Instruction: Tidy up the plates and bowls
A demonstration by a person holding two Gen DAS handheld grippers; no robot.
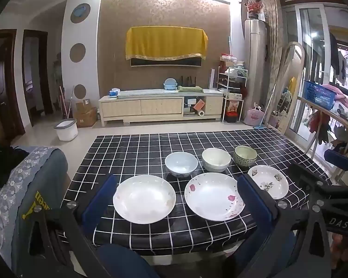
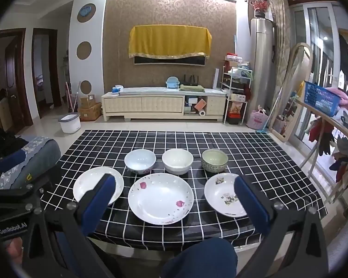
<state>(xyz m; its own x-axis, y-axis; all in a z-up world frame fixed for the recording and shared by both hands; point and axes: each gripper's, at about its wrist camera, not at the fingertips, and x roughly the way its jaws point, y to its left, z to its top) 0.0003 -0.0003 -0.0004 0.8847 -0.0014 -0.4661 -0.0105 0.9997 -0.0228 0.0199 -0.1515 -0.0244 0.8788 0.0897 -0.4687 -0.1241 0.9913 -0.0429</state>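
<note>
Both the left hand-held gripper and the right hand-held gripper are spread wide, empty. Ahead of them on the black checked worktop lie three white glazed ceramic plates, with three ceramic bowls beyond. All appear rigid, slippery and fragile; grip each by its rim

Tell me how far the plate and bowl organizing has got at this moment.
Done: nothing visibly stacked; three bowls, light blue, cream and green patterned, stand apart in the back row. In hand: nothing; left gripper and right gripper hang open before the table. Left: all of it, including the plain plate, pink-flowered plate and smaller flowered plate, each lying separately.
</note>
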